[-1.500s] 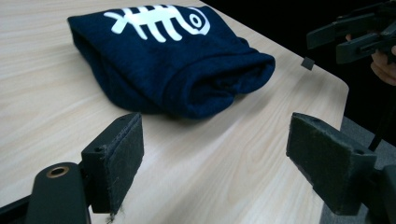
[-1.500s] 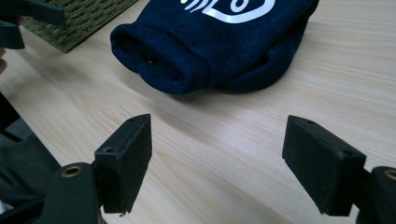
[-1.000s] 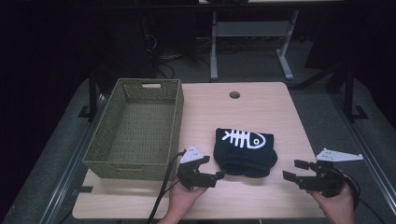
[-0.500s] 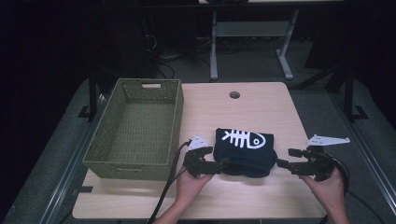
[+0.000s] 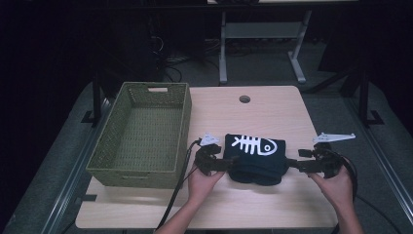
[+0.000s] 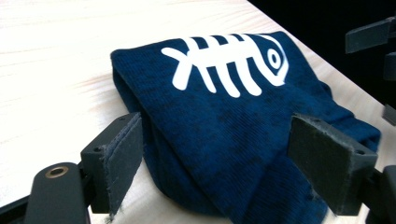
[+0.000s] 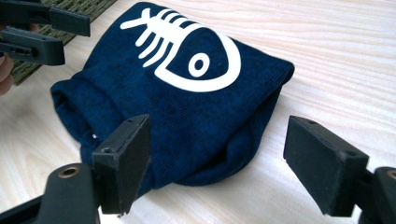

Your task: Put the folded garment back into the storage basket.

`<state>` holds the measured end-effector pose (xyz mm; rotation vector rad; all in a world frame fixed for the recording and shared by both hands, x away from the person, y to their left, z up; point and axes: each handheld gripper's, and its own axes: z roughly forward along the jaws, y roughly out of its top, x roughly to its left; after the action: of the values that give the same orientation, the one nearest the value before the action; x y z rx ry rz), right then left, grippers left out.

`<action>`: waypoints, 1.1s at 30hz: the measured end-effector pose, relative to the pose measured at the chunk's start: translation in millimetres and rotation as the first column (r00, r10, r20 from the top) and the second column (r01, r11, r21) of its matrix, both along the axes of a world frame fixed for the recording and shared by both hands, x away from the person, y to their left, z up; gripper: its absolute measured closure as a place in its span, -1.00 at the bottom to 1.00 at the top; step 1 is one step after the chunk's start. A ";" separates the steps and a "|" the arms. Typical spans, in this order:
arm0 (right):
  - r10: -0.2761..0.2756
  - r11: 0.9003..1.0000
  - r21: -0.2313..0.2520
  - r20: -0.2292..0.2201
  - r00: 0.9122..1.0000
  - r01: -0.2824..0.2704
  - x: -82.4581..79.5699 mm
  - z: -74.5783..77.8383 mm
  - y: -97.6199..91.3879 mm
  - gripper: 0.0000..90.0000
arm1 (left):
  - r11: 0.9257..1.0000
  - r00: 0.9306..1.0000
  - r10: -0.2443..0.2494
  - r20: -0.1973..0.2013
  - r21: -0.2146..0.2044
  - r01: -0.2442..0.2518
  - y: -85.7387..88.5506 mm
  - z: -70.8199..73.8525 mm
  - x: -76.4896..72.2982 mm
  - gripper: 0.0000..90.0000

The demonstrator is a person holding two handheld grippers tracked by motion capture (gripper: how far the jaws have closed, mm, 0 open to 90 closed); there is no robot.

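With both hand-held grippers, left (image 5: 225,165) and right (image 5: 291,165), spread wide, advance each squarely over the folded navy garment (image 5: 255,158) edge before clamping.

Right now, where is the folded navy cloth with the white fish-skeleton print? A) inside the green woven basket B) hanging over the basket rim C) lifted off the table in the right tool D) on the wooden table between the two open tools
D: the folded navy cloth with the white fish-skeleton print lies on the light wooden table, right of the green woven basket, with the left tool and right tool open at its two sides.
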<state>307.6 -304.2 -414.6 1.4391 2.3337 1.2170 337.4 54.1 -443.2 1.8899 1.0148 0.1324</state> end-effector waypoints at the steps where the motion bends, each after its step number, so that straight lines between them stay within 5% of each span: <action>1: -0.003 1.000 0.000 -0.003 1.000 0.003 3.1 0.1 0.4 -0.49 | 1.000 1.000 0.005 -0.004 0.000 -0.005 -0.6 -0.3 2.4 -0.59; 18: -0.049 0.998 0.027 -0.106 0.993 0.052 40.0 -24.1 5.5 -0.41 | 0.998 0.994 0.059 -0.097 0.028 -0.057 -8.6 -17.1 33.6 -0.54; 20: -0.047 0.999 0.015 -0.122 0.991 0.049 42.1 -28.7 8.1 -0.39 | 0.998 0.990 0.057 -0.131 0.026 -0.054 -9.6 -23.9 36.6 -0.53; 33: -0.051 0.999 0.008 -0.145 0.988 0.053 42.3 -47.8 20.3 -0.17 | 1.000 0.984 0.022 -0.176 -0.005 -0.023 -8.0 -30.3 37.9 -0.26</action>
<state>349.9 -283.8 -462.4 1.6334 2.3675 1.1513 375.3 46.1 -473.5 1.9092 1.1535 -0.0260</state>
